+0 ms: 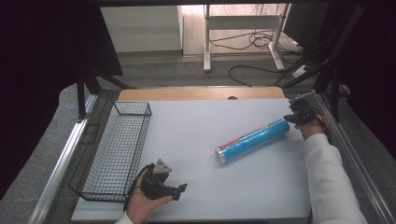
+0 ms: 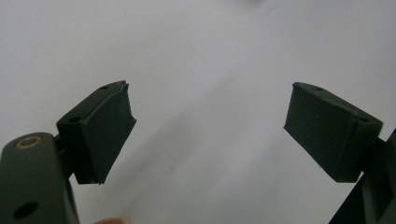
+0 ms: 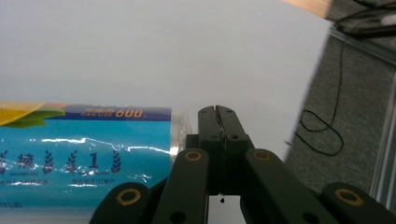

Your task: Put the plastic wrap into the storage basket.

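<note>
A blue plastic-wrapped roll lies slantwise on the white table, right of the middle. My right gripper sits at the roll's far right end, held by a hand in a white sleeve. In the right gripper view its jaws are pressed together with nothing between them, just beside the clear end of the roll. My left gripper rests near the front left of the table. It stands open over bare table with nothing between its jaws.
A black wire basket stands along the table's left side, just left of my left hand. A wooden strip edges the far side. Metal rails run along both sides, and cables lie on the floor beyond the table.
</note>
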